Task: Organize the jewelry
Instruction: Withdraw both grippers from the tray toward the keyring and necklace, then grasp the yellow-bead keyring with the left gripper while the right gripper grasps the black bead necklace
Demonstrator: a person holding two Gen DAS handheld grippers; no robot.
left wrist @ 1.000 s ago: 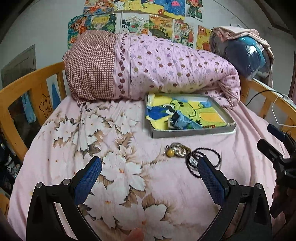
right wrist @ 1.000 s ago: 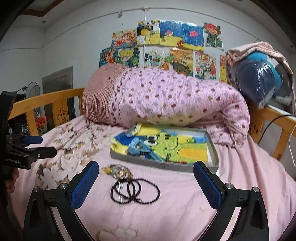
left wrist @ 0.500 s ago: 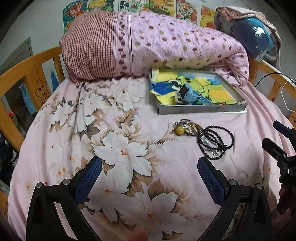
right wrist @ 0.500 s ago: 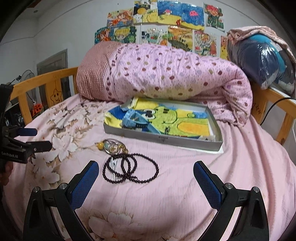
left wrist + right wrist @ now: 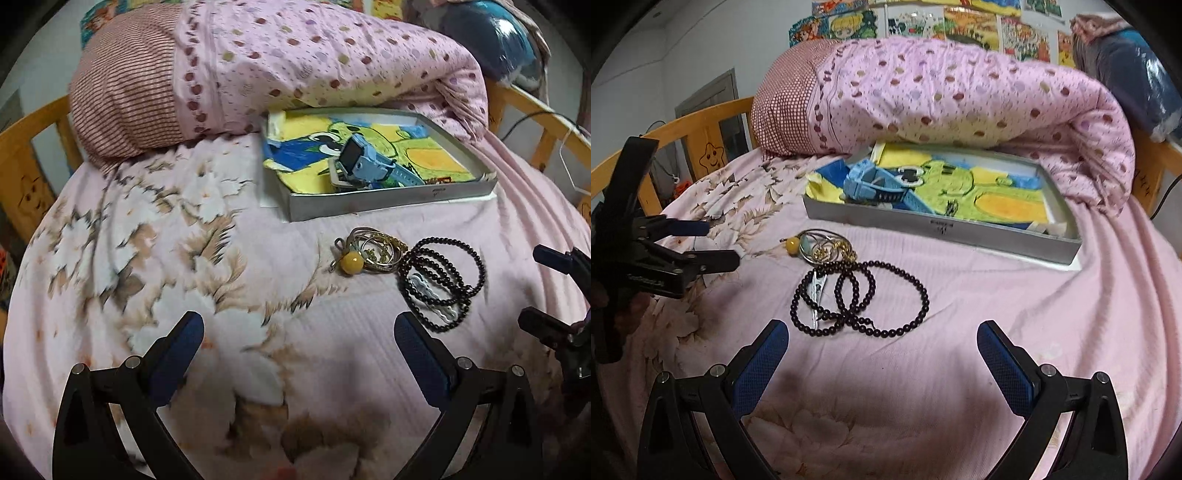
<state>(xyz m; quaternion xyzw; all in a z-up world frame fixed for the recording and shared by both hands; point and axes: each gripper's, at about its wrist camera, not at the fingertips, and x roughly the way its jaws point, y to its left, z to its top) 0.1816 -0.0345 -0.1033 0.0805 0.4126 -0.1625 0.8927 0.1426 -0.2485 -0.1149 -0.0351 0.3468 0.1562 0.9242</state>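
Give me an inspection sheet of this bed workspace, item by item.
Surface: pink floral bedspread, wrinkled, soft.
Job's things: black bead strand coiled on the bedspread with a pale hair clip under it; bangles with a yellow bead beside the coil; grey tray behind them, holding a blue watch.
Clutter: rolled dotted quilt against the tray's far edge.
Grippers: left gripper open, empty; right gripper open, empty, nearest the beads.
Cables: black cable over the bed rail at the far right.
Surroundings: wooden bed rail; cartoon pictures on the wall; bagged bedding in the far right corner.
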